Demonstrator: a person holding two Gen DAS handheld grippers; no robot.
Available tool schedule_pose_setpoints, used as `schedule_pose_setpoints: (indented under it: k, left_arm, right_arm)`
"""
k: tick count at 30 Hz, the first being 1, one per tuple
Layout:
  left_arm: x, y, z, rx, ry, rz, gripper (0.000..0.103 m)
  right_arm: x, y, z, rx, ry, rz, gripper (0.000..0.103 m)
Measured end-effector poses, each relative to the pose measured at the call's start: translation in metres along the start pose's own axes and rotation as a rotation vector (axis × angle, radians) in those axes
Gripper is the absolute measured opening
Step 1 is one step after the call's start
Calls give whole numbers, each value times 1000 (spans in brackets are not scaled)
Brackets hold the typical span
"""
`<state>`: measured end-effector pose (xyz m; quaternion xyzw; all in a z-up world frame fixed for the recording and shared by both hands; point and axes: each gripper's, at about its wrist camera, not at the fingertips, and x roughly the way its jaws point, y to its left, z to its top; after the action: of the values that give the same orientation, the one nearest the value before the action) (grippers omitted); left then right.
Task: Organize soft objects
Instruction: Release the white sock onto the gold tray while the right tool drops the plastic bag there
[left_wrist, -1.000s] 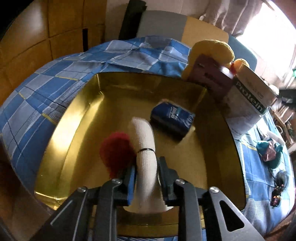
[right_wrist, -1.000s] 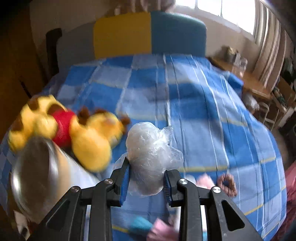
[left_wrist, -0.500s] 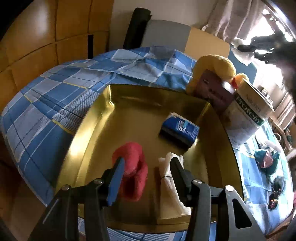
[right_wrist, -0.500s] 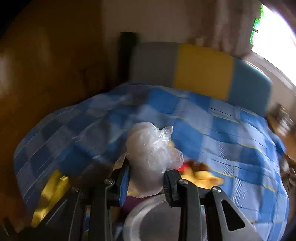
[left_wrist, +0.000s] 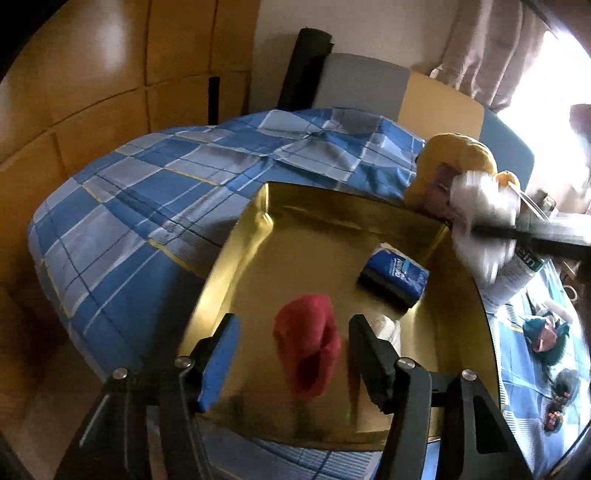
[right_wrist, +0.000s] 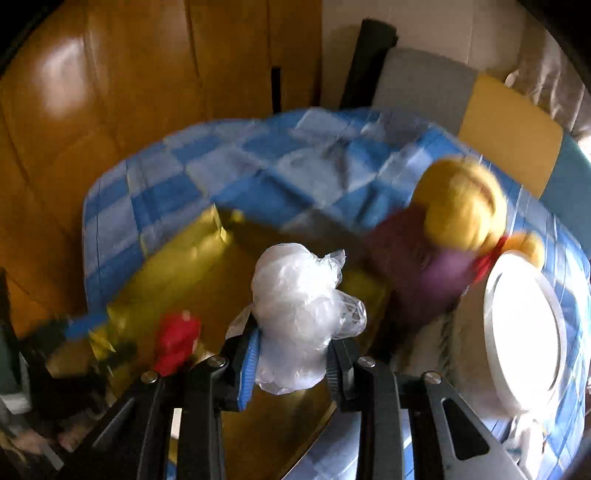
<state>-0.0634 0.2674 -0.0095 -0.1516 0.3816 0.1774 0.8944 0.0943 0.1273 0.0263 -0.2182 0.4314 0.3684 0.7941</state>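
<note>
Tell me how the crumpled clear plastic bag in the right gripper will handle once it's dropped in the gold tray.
The plastic bag bulges around the right gripper, so probably squashy and light. Its glossy film may slip. Lumpy, it should settle rather than roll in the tray.

white roll (left_wrist: 388, 326): mostly behind my left gripper's right finger, only a corner peeks out
right gripper (left_wrist: 517, 230): streaked with blur, cut off at the frame's right edge
plastic bundle (left_wrist: 480, 229): smeared in my left view, its outline is lost
yellow plush toy (right_wrist: 461, 206): blurred, its lower part is behind the purple box (right_wrist: 417, 258)
tub label (left_wrist: 528, 262): only a few letters show
small things on the bedspread (left_wrist: 546, 332): too small to name
</note>
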Motion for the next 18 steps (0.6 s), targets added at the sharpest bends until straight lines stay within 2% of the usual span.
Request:
schedule_pose_setpoints:
  k: [6, 11, 15, 18]
  left_arm:
    - [-12, -3, -2, 28, -37, 30, 65]
    - [-20, -7, -3, 44, -53, 35, 67]
    - [-24, -9, -4, 48, -64, 35, 70]
    - [-25, -9, -5, 46, -63, 28, 72]
  right_arm:
    - [29, 15, -45, -17, 85, -51, 32]
    - [47, 16, -53, -13, 97, -149, 35]
    - [49, 12, -50, 10, 71, -177, 47]
    - [44, 10, -51, 33, 55, -170, 64]
